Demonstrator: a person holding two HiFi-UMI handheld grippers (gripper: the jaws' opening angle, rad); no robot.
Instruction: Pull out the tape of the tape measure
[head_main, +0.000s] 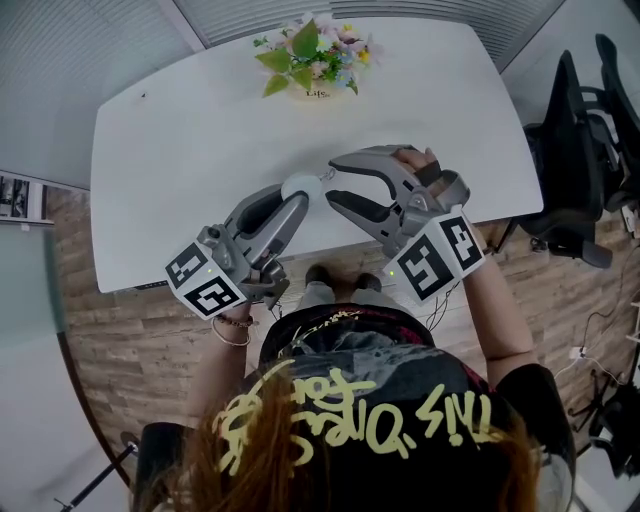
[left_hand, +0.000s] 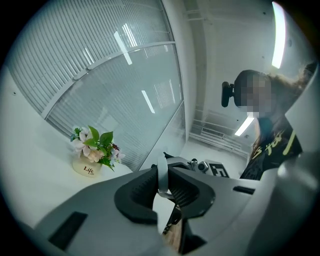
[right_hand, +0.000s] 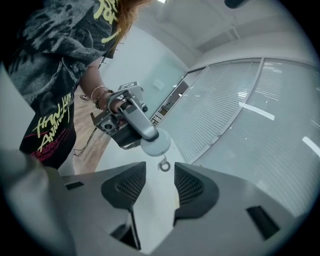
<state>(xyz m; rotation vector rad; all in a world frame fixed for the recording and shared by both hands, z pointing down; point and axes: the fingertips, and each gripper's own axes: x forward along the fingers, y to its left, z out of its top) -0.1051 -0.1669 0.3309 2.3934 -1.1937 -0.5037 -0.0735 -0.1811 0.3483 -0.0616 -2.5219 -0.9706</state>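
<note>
Tape measure (right_hand: 155, 143) — smooth pale plastic, faint sheen; at its six o'clock a small metal ring (right_hand: 164, 165). Right gripper (right_hand: 159, 175): matt grey plastic, pads (right_hand: 127, 186) ribbed black (rubbery look). Table (head_main: 200, 130) smooth matt white; floor (head_main: 130, 340) wood-grained.

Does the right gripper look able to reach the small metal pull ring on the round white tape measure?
Probably yes. The right gripper is open and empty; the small metal pull ring hangs just beyond its tips, nothing between. The left gripper clamps the round white tape measure.

A white table (head_main: 180, 150) bearing a flower pot (head_main: 312, 62) stands on wood flooring (head_main: 110, 340) beside black chairs (head_main: 580, 170).
</note>
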